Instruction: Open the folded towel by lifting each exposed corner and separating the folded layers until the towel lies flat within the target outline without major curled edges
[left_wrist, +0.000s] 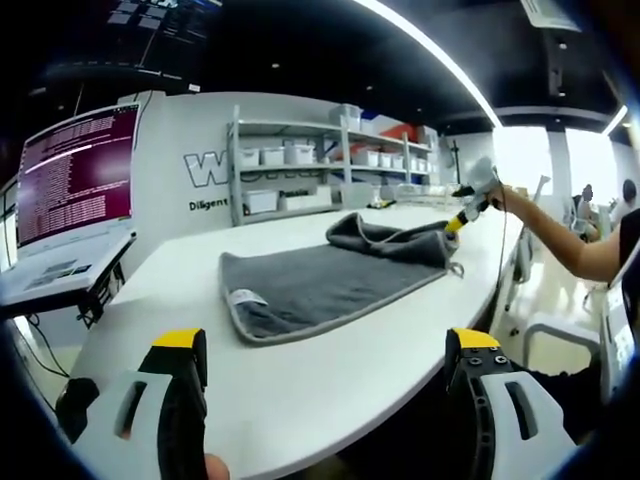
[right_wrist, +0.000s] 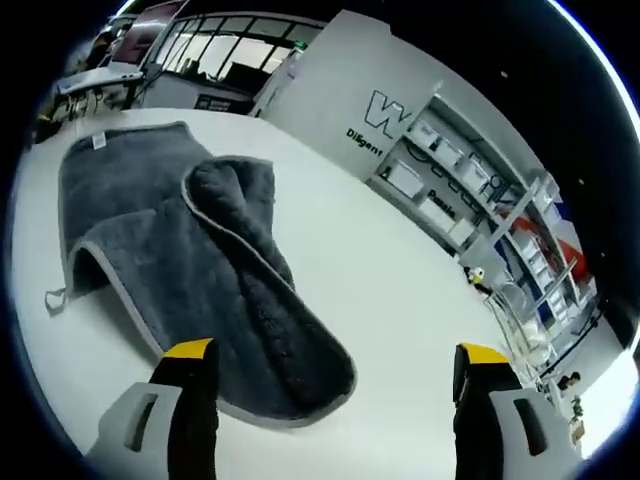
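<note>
A grey towel (left_wrist: 320, 285) with a pale hem lies on the white table (left_wrist: 180, 270). Its near part is flat and carries a white label (left_wrist: 245, 298). Its far part is folded over into a bunched ridge (left_wrist: 390, 240). My left gripper (left_wrist: 325, 345) is open, well short of the towel's near edge. The right gripper (left_wrist: 458, 222), held by a person's arm, hovers at the towel's far right corner. In the right gripper view, my right gripper (right_wrist: 335, 352) is open over the folded flap (right_wrist: 250, 290) of the towel (right_wrist: 130, 210), with nothing held. A small loop (right_wrist: 55, 297) sticks out from the hem.
A monitor with purple text (left_wrist: 75, 175) stands on a desk at the left. Shelves with white bins (left_wrist: 320, 160) line the wall behind the table. A white chair (left_wrist: 555, 330) sits off the table's right edge. Bare tabletop (right_wrist: 400, 270) stretches beyond the towel toward the shelves (right_wrist: 470, 190).
</note>
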